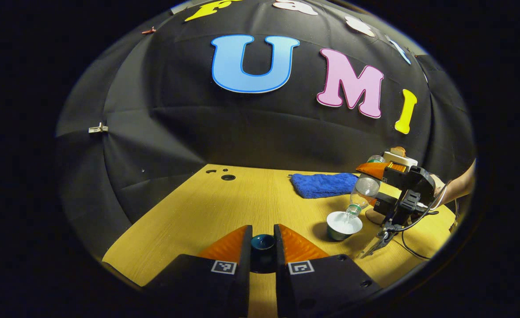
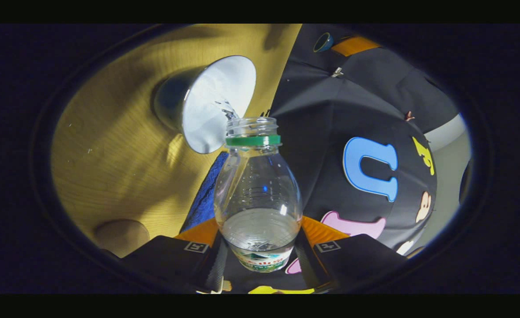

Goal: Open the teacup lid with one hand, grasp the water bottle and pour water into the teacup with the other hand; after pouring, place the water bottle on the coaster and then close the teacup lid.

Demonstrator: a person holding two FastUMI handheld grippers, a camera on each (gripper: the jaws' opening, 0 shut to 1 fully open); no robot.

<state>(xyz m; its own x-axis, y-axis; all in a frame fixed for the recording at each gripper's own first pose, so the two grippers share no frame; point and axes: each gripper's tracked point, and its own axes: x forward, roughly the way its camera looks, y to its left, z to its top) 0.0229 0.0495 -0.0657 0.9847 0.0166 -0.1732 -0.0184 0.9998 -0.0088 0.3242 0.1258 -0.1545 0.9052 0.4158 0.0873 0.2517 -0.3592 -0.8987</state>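
Note:
The dark teal teacup lid (image 1: 262, 244) sits between the orange fingers of my left gripper (image 1: 262, 234), which is shut on it just above the wooden table (image 1: 224, 207). To the right stands the open teacup (image 1: 343, 225), white inside. My right gripper (image 1: 369, 185) is shut on the clear water bottle (image 1: 365, 191), tilted neck-down over the cup. In the right gripper view, the right gripper (image 2: 257, 240) clamps the bottle (image 2: 257, 194) by its lower body. Its green-ringed open mouth is at the rim of the teacup (image 2: 206, 104), and a thin stream of water (image 2: 227, 108) runs in.
A blue cloth (image 1: 324, 184) lies at the back of the table behind the cup. A round wooden coaster (image 2: 122, 236) lies on the table near the right gripper. A person's forearm (image 1: 458, 187) reaches in from the right. Small holes (image 1: 228, 177) mark the table's far left.

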